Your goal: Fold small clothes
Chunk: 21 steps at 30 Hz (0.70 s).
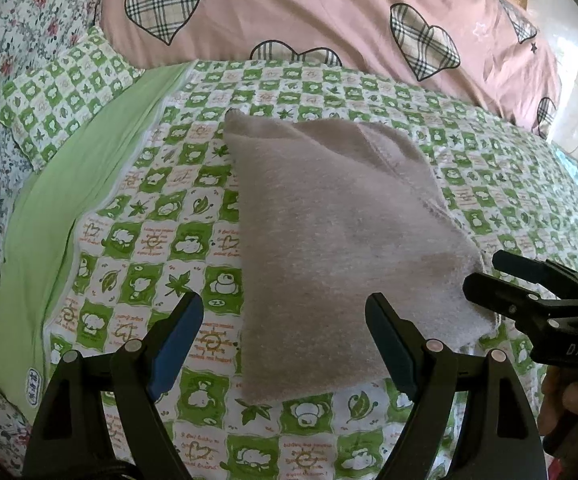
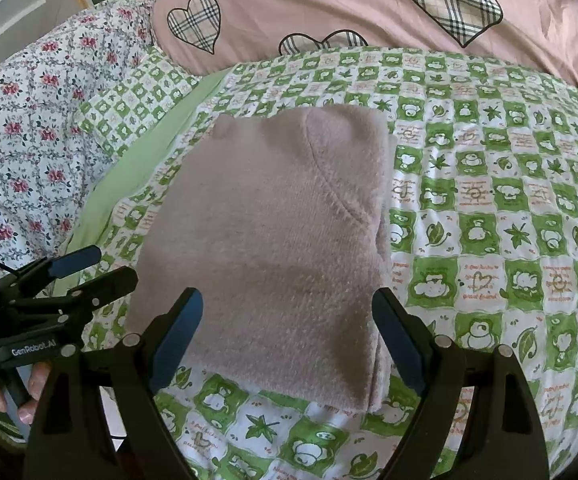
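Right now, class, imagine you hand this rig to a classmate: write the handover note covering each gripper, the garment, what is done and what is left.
Left gripper: open, empty, hovering over the near edge of the fuzzy garment.
Right gripper: open, empty, above the same near edge.
Garment: lies in a folded rectangle on the green checked sheet, touched by neither gripper.
Done: the garment looks folded, layers stacked at its right edge.
Left: perhaps one more fold or tidying; no other small clothes are in view.
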Motion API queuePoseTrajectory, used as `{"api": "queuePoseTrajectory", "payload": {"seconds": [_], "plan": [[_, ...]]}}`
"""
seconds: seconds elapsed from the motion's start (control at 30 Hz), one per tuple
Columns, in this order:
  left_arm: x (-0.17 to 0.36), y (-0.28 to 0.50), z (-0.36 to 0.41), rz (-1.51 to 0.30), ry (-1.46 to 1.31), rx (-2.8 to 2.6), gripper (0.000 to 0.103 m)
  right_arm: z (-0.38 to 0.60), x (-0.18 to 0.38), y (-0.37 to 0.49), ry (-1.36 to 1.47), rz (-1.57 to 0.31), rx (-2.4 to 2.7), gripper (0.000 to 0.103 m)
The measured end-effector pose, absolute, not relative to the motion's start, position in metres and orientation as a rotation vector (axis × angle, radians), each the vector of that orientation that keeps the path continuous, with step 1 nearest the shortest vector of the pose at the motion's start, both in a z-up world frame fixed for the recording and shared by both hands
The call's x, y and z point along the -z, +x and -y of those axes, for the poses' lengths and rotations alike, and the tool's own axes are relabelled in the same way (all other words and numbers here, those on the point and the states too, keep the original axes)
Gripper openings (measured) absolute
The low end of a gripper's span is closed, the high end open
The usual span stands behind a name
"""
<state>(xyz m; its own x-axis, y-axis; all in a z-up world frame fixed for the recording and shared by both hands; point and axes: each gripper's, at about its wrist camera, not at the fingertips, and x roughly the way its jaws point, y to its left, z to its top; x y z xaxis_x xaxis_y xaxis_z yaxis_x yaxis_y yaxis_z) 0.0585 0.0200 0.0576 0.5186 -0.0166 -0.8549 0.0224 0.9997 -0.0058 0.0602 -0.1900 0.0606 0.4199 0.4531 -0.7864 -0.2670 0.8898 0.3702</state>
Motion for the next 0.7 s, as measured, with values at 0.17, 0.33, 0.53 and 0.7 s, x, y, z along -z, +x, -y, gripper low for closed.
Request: {"api": "queuePoseTrajectory", "payload": {"seconds": [0.17, 0.33, 0.53, 0.7], "plan": [[-0.0595, 0.0573, -0.0197, -1.02, 0.006, 0.024, 0.084, 0.1928, -0.063, 0.0591, 0.21, -1.039, -0.45, 0.087], [-0.0596, 0.0568, -0.019, -1.02, 0.006, 0.022, 0.084, 0.1939, -0.0627, 0.0597, 0.21, -1.038, -0.452, 0.087], [-0.0622, 0.0551, -0.0179, -1.015, 0.009, 0.029, 0.084, 0.1897, -0.0655, 0.0568, 0.209, -1.039, -0.456, 0.087], [-0.0629, 0.0545, -0.0173, -1.015, 0.01, 0.03, 0.084, 0.1852, -0.0665, 0.0549, 0.206, -1.039, -0.462, 0.087]]}}
